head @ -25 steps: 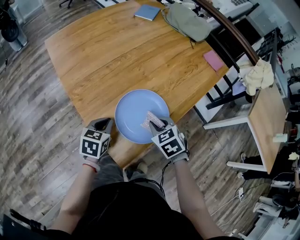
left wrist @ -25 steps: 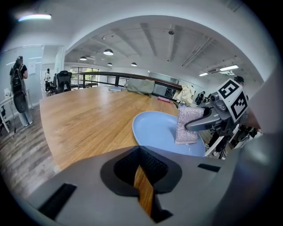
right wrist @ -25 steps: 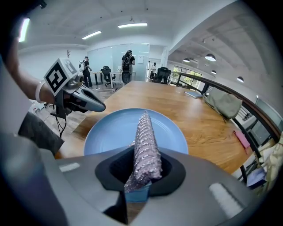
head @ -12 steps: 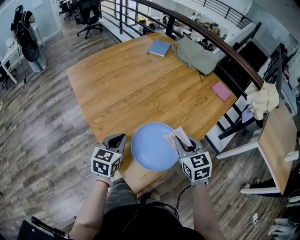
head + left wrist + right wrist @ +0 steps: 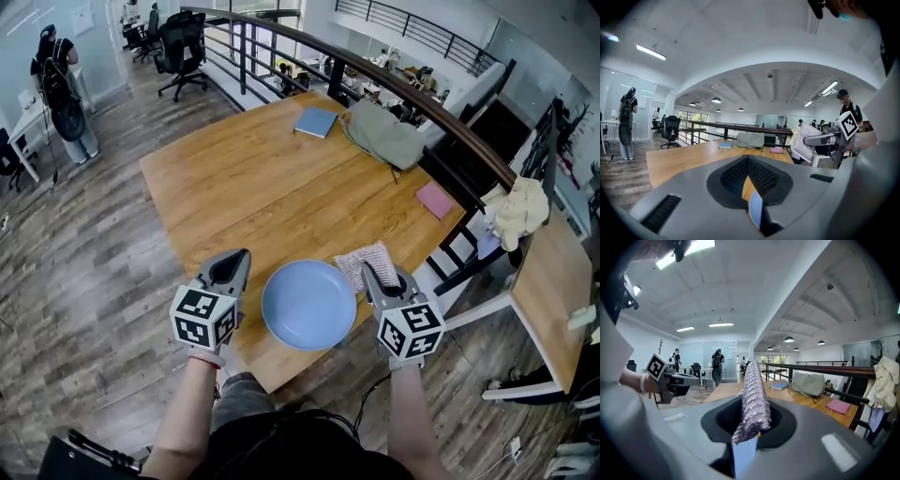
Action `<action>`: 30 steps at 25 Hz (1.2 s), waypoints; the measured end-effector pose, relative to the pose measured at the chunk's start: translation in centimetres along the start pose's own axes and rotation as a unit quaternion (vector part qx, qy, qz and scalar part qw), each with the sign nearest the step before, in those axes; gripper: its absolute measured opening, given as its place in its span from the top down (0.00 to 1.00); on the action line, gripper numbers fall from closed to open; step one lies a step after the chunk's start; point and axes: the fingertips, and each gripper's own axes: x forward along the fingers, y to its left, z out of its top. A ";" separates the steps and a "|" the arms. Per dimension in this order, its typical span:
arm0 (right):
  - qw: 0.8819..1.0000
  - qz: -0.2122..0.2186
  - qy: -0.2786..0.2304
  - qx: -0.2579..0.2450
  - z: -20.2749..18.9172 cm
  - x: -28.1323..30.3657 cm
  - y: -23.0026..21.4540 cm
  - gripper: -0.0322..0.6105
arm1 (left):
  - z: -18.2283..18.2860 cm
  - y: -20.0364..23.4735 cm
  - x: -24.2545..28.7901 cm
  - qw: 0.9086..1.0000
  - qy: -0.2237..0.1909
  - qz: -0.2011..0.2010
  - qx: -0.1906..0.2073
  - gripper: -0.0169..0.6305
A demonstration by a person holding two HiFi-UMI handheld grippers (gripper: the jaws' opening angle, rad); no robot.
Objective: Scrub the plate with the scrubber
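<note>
Beside plate (image 5: 309, 305), right gripper (image 5: 369, 272) clasps scrubber (image 5: 351, 262).

Right gripper (image 5: 372, 274) clamps a pale checked scrubber (image 5: 361, 261) at the right rim of the blue plate (image 5: 309, 305), near corner of the wooden table (image 5: 262, 187). Left gripper (image 5: 237, 259), jaws together, sits just beside the plate's left rim. Far end holds a blue notebook (image 5: 315, 122), grey-green bag (image 5: 389, 134) and pink pad (image 5: 435, 200).
</note>
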 end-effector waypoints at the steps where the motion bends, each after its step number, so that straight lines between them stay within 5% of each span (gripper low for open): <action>1: 1.000 0.001 -0.006 0.002 0.6 -0.2 0.0 0.84 | 0.6 -0.1 -0.2 1.000 -0.007 -0.001 -0.005 0.98; 12: 0.997 0.009 -0.071 0.002 5.3 -2.4 0.8 0.84 | 5.0 -1.2 -2.7 0.998 -0.060 0.000 -0.016 0.98; 30: 0.993 0.019 -0.113 0.007 7.1 -6.1 2.4 0.84 | 5.7 -4.0 -6.6 0.995 -0.092 0.007 -0.028 0.98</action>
